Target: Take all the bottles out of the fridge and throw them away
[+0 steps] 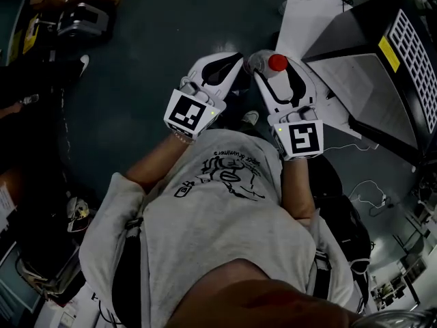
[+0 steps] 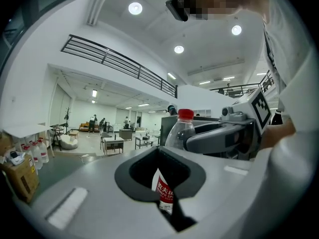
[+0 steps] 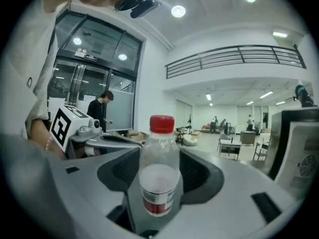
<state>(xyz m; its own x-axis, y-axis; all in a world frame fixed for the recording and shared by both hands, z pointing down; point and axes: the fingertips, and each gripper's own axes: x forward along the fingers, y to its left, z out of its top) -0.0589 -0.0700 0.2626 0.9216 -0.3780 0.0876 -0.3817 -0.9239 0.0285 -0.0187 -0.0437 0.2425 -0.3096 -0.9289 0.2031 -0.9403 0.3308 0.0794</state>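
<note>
A clear plastic bottle [image 3: 159,168] with a red cap [image 1: 276,62] and a red-and-white label stands upright between the jaws of my right gripper [image 1: 273,68], which is shut on it at chest height. My left gripper [image 1: 234,65] is just to its left, tips almost touching the bottle, jaws shut with nothing in them. In the left gripper view the bottle [image 2: 180,131] rises behind the closed jaws, and its label shows through the gap between their pads. The right gripper [image 2: 224,136] wraps the bottle there. The left gripper [image 3: 97,136] appears beside the bottle in the right gripper view.
A dark cabinet with a white perforated panel [image 1: 386,74] stands to my right on the dark floor. A white sheet [image 1: 307,12] lies ahead. Boxes and gear [image 1: 75,2] sit at the far left. Several bottles [image 2: 37,151] and a cardboard box [image 2: 20,176] stand at left.
</note>
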